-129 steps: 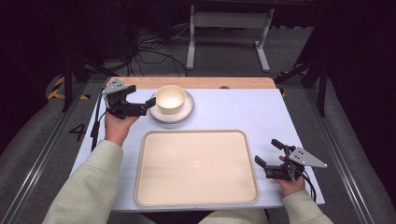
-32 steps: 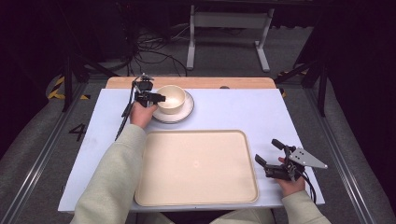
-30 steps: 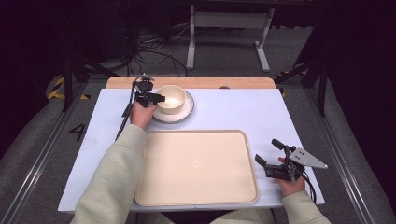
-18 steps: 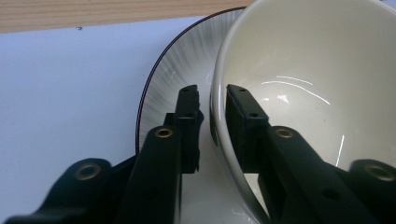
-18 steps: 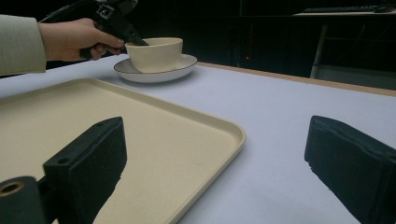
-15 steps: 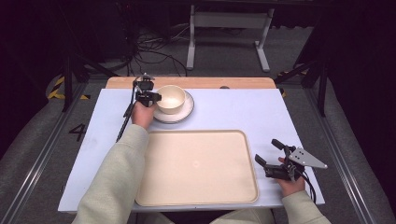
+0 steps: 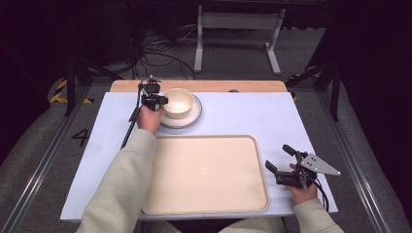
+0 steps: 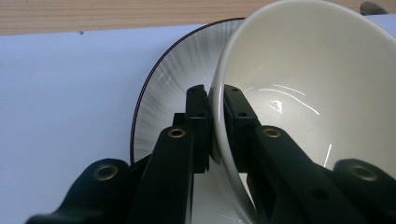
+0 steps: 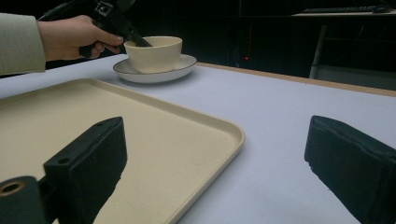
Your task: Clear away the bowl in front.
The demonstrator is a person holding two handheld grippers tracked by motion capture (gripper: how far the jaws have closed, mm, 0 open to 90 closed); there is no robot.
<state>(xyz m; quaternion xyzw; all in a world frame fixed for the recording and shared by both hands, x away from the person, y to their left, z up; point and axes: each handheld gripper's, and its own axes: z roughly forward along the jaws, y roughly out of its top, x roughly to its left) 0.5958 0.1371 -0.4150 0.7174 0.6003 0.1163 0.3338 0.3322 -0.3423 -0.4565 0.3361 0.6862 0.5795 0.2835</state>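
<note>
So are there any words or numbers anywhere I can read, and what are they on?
"4": a dark number on the grey floor, left of the table.
No words or numbers can be read on the bowl, saucer or tray.

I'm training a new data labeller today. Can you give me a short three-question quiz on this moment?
1. True or false: the left gripper is shut on the rim of the bowl.
2. What does the bowl stand on? A) the tray B) a saucer C) the bare table
3. Fill in: the right gripper is ____, holding nothing, just right of the tray.

Key: 1 true: one jaw is inside the wall, one outside. 2 B, the saucer. 3 open.
</note>
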